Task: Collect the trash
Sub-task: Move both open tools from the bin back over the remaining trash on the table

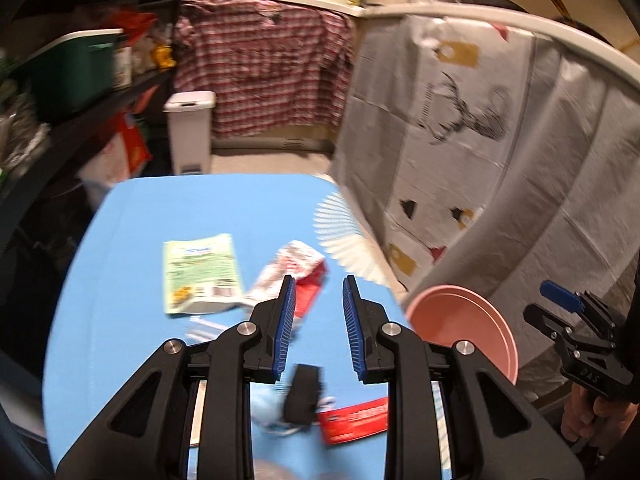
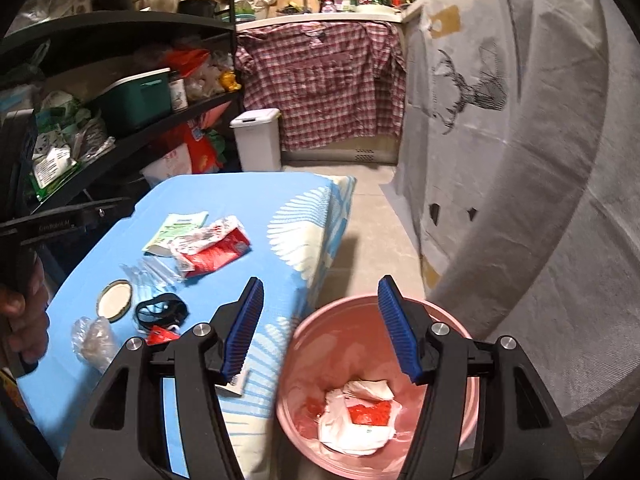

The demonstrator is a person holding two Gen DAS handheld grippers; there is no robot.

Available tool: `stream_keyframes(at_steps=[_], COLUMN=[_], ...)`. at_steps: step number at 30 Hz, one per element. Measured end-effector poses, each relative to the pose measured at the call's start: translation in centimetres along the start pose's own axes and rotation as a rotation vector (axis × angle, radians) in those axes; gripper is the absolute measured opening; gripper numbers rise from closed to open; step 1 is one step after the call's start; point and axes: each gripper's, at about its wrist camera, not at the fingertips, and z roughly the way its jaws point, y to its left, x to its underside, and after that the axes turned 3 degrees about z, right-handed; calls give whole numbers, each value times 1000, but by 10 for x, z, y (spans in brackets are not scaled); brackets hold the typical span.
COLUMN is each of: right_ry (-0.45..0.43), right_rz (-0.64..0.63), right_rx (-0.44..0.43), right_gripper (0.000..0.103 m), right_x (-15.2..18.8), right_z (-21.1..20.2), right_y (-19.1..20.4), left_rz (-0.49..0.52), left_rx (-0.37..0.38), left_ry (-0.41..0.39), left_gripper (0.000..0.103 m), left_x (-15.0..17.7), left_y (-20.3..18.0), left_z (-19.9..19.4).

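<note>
Trash lies on a blue-covered table (image 1: 160, 216) (image 2: 248, 196): a green-and-white packet (image 1: 200, 274) (image 2: 176, 230), a red-and-white wrapper (image 1: 294, 276) (image 2: 212, 248), a black strap (image 1: 304, 394) (image 2: 160, 310), a small red packet (image 1: 354, 420) (image 2: 160, 336), a round lid (image 2: 114, 300), clear plastic (image 2: 94, 340). A pink bin (image 1: 464, 326) (image 2: 344, 332) stands beside the table's right edge and holds a white-and-red wrapper (image 2: 358, 416). My left gripper (image 1: 319, 284) is open and empty above the table. My right gripper (image 2: 320, 286) is open and empty over the bin's rim.
A grey sheet with a deer print (image 1: 460, 116) (image 2: 480, 92) hangs close on the right. Dark shelves (image 1: 68, 120) (image 2: 120, 80) full of goods stand on the left. A white pedal bin (image 1: 190, 132) (image 2: 258, 140) and a plaid cloth (image 1: 264, 64) (image 2: 320, 80) are at the back.
</note>
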Motion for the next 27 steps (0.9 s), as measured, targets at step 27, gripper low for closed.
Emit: stream_keyframes(at_steps=[27], right_ry=[33], right_rz=[-159], right_rx=[-276], right_gripper=[21], right_x=[-10], right_z=[81], right_y=[137], left_rz=[-29], left_rx=[-164], left_ry=[105], left_gripper=[21], left_x=[66], left_y=[117], left_z=[-17])
